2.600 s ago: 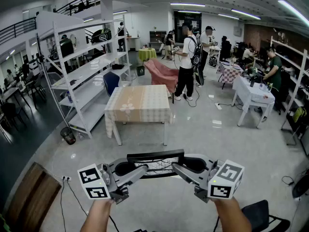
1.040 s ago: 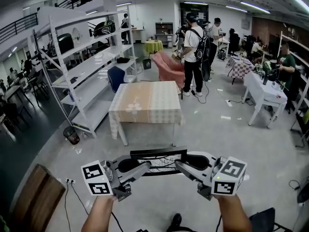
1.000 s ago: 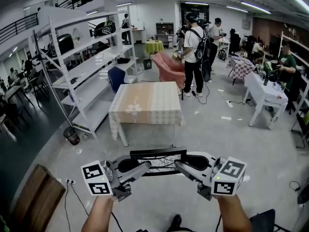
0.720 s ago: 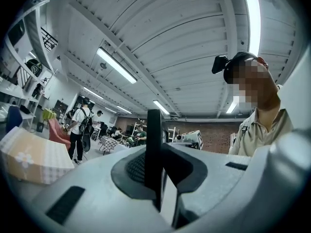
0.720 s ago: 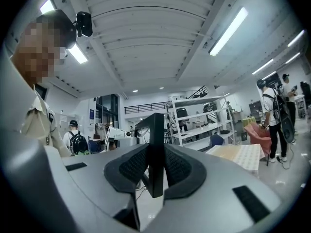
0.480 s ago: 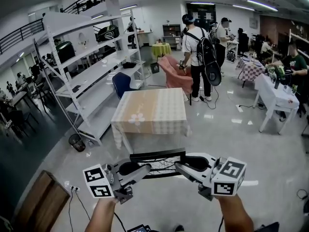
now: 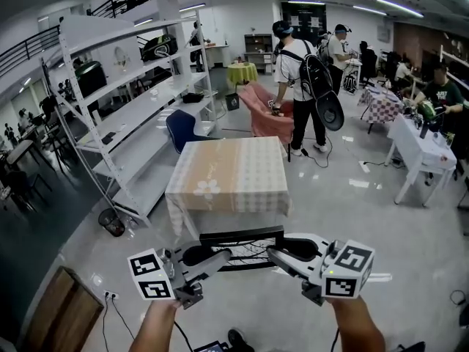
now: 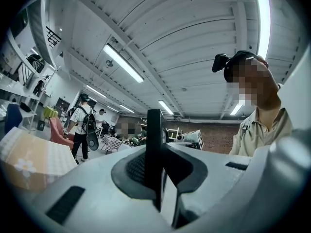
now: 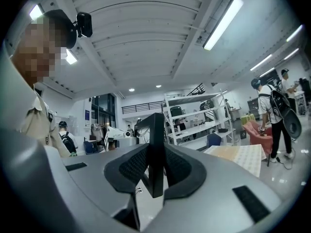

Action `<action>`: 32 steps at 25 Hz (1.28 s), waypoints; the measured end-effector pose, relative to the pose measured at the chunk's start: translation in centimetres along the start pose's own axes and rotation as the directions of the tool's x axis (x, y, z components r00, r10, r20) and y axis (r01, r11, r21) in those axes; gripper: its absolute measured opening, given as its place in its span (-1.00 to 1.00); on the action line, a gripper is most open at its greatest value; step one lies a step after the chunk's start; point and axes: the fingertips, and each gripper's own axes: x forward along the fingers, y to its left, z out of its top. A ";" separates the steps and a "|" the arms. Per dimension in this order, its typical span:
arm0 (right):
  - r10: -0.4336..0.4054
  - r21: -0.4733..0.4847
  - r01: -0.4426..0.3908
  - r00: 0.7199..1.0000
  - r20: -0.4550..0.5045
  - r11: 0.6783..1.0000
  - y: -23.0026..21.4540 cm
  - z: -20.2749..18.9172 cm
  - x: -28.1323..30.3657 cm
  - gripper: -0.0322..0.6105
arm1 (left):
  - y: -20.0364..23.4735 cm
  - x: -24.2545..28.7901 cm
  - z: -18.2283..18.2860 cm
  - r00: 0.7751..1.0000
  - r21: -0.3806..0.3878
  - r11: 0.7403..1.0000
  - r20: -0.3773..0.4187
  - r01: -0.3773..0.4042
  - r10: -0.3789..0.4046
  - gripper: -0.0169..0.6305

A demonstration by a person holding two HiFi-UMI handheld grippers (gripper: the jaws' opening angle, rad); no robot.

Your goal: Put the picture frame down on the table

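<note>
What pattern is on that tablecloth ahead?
The tablecloth is a pale fine check, with a peach band and a white flower; the head view shows it best.

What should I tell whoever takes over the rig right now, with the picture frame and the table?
Left tool: shut on the left end of the frame.
Right tool: shut on the frame's right end.
Frame: in the air between the two tools, over the floor, short of the table.
Table: straight ahead, under a checked cloth.
Done: frame gripped at both ends.
Left: go up to the table, lower the frame onto it, open both tools.
</note>
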 end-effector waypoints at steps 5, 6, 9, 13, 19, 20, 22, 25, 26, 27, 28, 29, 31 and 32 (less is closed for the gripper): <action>-0.038 -0.011 0.038 0.999 0.011 0.999 -3.4 1.5 4.9 -0.63 | 5.8 -1.0 2.4 0.999 0.006 0.999 -0.002 0.037 -0.037 -0.80; -0.045 -0.010 0.045 0.999 0.012 0.999 -3.9 1.6 5.7 -0.63 | 6.8 -1.2 2.7 0.999 0.005 0.999 -0.005 0.043 -0.043 -0.80; -0.062 -0.016 0.062 0.998 0.017 0.998 -5.3 2.1 8.4 -0.63 | 9.6 -2.2 3.7 0.998 0.009 0.998 -0.009 0.064 -0.064 -0.80; -0.087 -0.015 0.087 0.996 0.018 0.996 -6.9 2.5 12.3 -0.63 | 13.5 -3.9 4.9 0.996 0.008 0.996 -0.008 0.084 -0.084 -0.80; -0.095 -0.008 0.095 0.995 0.001 0.995 -9.7 2.5 15.6 -0.63 | 17.8 -4.5 5.4 0.996 -0.015 0.996 0.004 0.089 -0.089 -0.80; -0.094 -0.005 0.094 0.996 0.000 0.996 -10.3 2.5 16.1 -0.63 | 18.5 -4.5 5.5 0.996 -0.019 0.996 0.004 0.086 -0.086 -0.80; -0.088 0.002 0.088 0.996 -0.002 0.996 -11.5 2.6 17.0 -0.63 | 20.0 -4.4 5.7 0.997 -0.023 0.997 0.002 0.079 -0.079 -0.80; -0.070 0.008 0.070 0.998 0.003 0.997 -13.7 3.0 18.4 -0.63 | 22.3 -3.9 6.3 0.998 -0.021 0.998 -0.007 0.061 -0.061 -0.80; -0.062 0.012 0.062 0.998 0.006 0.998 -14.6 3.1 18.8 -0.63 | 23.2 -3.6 6.4 0.999 -0.021 0.998 -0.009 0.053 -0.054 -0.80; -0.054 0.014 0.054 0.999 0.007 0.998 -15.5 3.2 19.1 -0.63 | 24.0 -3.3 6.5 0.999 -0.023 0.999 -0.011 0.045 -0.045 -0.80; -0.044 0.016 0.044 0.999 0.008 0.999 -16.5 3.3 19.4 -0.63 | 24.8 -2.9 6.6 0.999 -0.024 0.999 -0.012 0.036 -0.037 -0.80; -0.035 0.016 0.035 0.999 0.008 0.999 -17.5 3.4 19.7 -0.63 | 25.7 -2.4 6.7 0.999 -0.024 0.999 -0.013 0.029 -0.029 -0.80; -0.021 0.018 0.020 1.000 0.011 1.000 -19.8 3.7 20.3 -0.63 | 27.8 -1.3 7.0 1.000 -0.020 1.000 -0.015 0.017 -0.018 -0.80; -0.014 0.019 0.014 1.000 0.011 1.000 -21.0 3.9 20.5 -0.63 | 28.9 -0.6 7.2 1.000 -0.020 1.000 -0.016 0.013 -0.013 -0.80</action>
